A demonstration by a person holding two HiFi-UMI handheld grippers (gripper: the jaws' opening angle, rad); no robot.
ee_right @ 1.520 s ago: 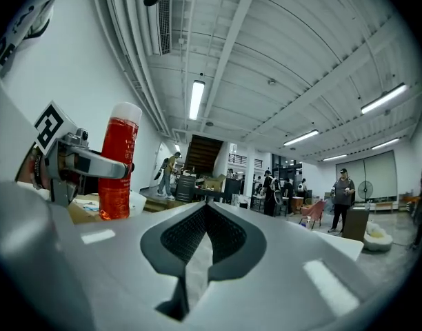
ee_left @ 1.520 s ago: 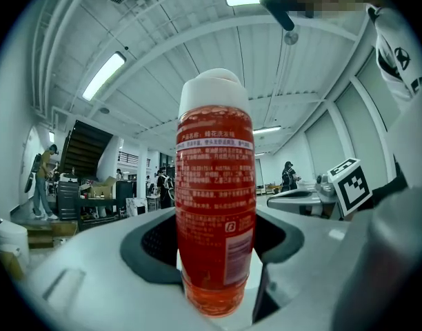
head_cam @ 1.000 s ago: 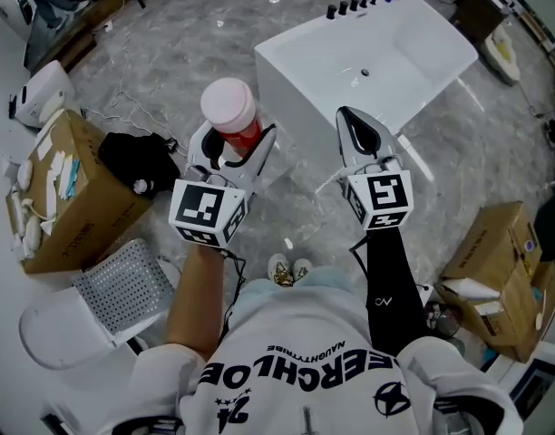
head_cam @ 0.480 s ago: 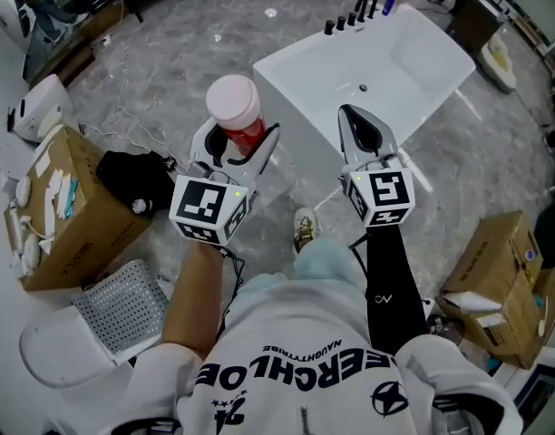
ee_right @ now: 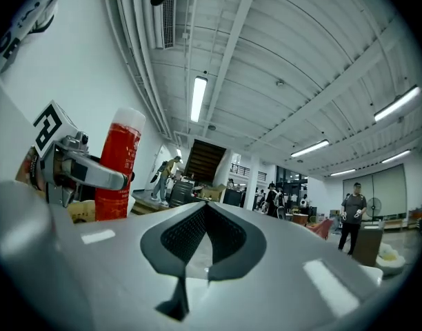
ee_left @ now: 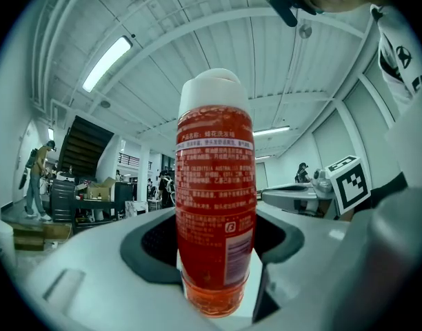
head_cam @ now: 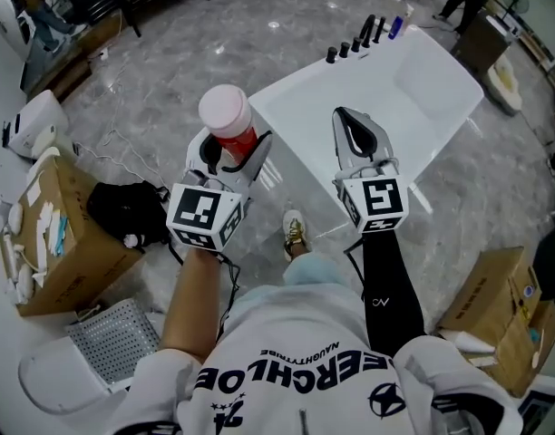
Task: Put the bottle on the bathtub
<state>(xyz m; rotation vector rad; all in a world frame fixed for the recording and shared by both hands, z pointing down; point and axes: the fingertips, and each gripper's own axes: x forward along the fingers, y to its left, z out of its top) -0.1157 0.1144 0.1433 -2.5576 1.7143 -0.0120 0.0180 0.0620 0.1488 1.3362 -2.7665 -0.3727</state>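
Note:
A red bottle [head_cam: 234,127] with a white cap stands upright in my left gripper [head_cam: 234,148], which is shut on it. In the left gripper view the red bottle [ee_left: 215,198] fills the middle between the jaws. My right gripper [head_cam: 357,132] is shut with nothing in it, held level beside the left one. The white bathtub [head_cam: 305,116] lies just ahead on the floor; both grippers hover over its near corner. In the right gripper view the red bottle [ee_right: 121,174] and left gripper show at the left, beyond my right gripper [ee_right: 204,216].
Several dark bottles [head_cam: 355,42] and a blue one [head_cam: 396,27] line the tub's far rim. Cardboard boxes [head_cam: 55,234] stand at left, more boxes [head_cam: 495,297] at right. A black bag [head_cam: 128,211] lies on the floor at left. A shoe [head_cam: 294,232] steps forward.
The person has stepped toward the bathtub; the tub's near corner now lies under both grippers. The boxes at left slid back in view. Both grippers keep their grip and pose.

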